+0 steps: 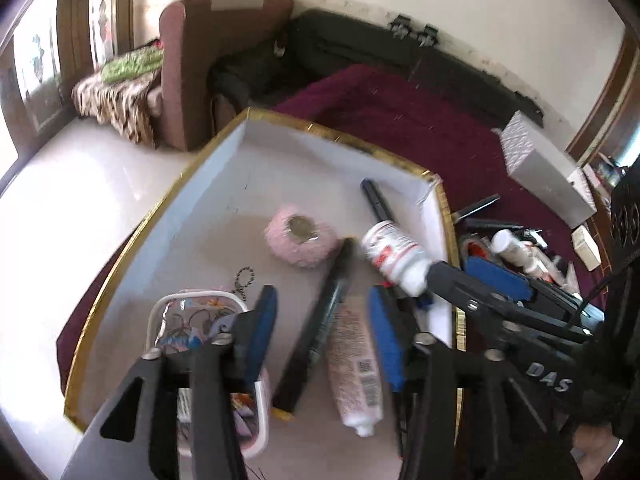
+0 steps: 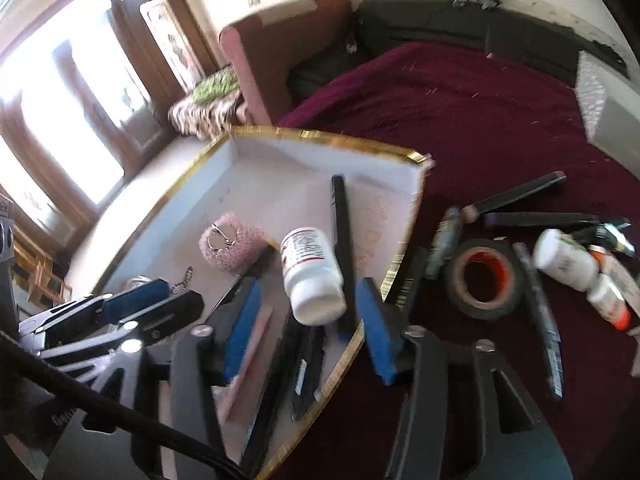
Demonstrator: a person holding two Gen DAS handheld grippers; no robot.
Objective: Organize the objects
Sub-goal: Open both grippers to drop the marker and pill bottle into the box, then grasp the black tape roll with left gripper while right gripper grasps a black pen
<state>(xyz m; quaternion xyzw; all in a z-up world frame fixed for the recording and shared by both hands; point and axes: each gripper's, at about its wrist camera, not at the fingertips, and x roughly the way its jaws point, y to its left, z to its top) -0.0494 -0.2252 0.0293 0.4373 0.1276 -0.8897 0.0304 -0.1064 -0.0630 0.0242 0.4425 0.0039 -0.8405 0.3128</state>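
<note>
Both sets of jaws stand open and grip nothing. The left gripper (image 1: 322, 328) hovers over the gold-rimmed white tray (image 1: 192, 184), with a pink tube (image 1: 354, 364) and a black marker (image 1: 316, 328) lying on the tray floor between its blue pads. The right gripper (image 2: 310, 320) frames a white pill bottle (image 2: 312, 276) that the pads do not touch. At 12 o'clock of the bottle lies a black pen (image 2: 342, 232); at 10 o'clock sits a pink yarn roll (image 2: 230, 246). At 3 o'clock, on the maroon bedspread (image 2: 460, 112), lies a black tape roll (image 2: 482, 278).

maroon bedspread (image 2: 480, 112) carries gold-rimmed tray (image 2: 280, 134), tape roll (image 2: 484, 280).
</note>
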